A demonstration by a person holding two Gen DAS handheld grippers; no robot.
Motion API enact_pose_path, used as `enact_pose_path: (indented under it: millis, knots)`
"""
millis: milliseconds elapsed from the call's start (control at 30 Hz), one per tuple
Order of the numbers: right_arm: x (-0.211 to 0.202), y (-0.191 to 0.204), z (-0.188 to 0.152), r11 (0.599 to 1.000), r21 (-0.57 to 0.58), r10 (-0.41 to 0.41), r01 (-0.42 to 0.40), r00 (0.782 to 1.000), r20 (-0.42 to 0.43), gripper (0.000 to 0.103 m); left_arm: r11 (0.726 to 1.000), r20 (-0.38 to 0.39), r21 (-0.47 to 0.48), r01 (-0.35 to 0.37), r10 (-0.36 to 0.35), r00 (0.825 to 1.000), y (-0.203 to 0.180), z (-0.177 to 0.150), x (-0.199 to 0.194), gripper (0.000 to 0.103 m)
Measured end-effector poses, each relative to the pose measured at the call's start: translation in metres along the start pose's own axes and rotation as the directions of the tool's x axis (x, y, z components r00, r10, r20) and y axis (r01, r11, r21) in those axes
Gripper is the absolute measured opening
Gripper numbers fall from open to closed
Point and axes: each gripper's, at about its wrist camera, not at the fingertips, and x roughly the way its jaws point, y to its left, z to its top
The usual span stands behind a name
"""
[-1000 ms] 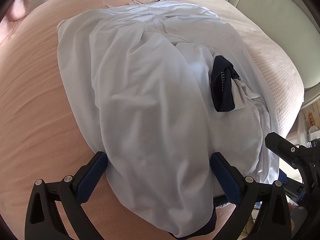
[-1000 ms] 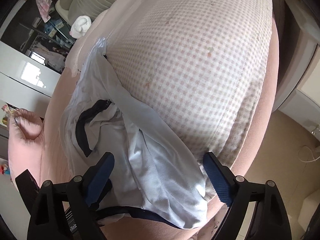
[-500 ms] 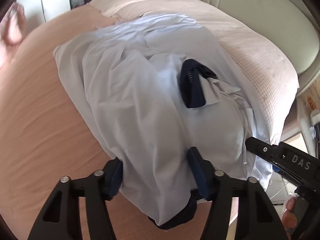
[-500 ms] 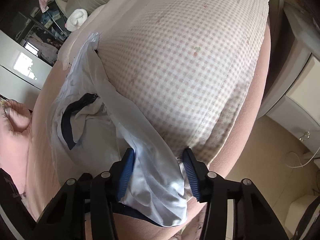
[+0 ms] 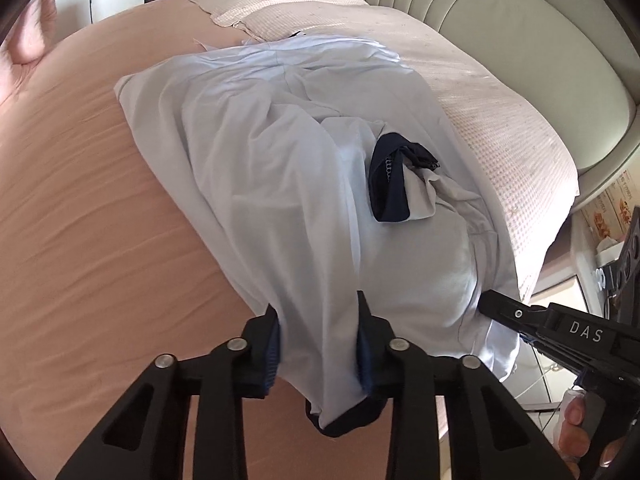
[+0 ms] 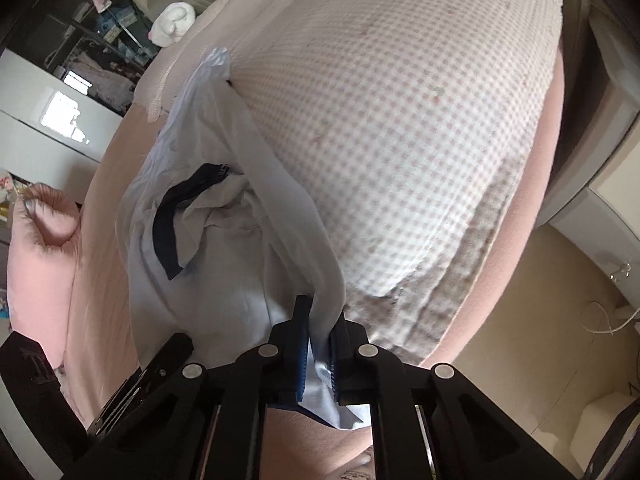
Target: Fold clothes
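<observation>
A pale blue shirt (image 5: 280, 184) lies crumpled on the bed (image 5: 88, 216), partly over a checked pillow (image 6: 400, 140). The left tongs (image 5: 318, 344) are closing on its near hem, cloth bunched between the pads. The right tongs (image 6: 319, 354) are clamped narrow on its edge.

We saw a pale blue garment (image 5: 280, 184) with navy trim (image 5: 386, 184) on a peach-pink bed (image 5: 80, 220); beside the garment lay a pink-and-white checked pillow (image 6: 400, 128).
</observation>
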Motion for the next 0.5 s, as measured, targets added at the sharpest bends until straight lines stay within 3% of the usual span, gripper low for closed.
enact_pose_path:
  millis: [500]
  knots:
    - [-0.020, 0.057, -0.032, 0.987, -0.158, -0.016, 0.014, 1.000, -0.007, 0.004, 0.999, 0.008, -0.051, 0.003, -0.002, 1.000, 0.038, -0.011, -0.041, 0.008]
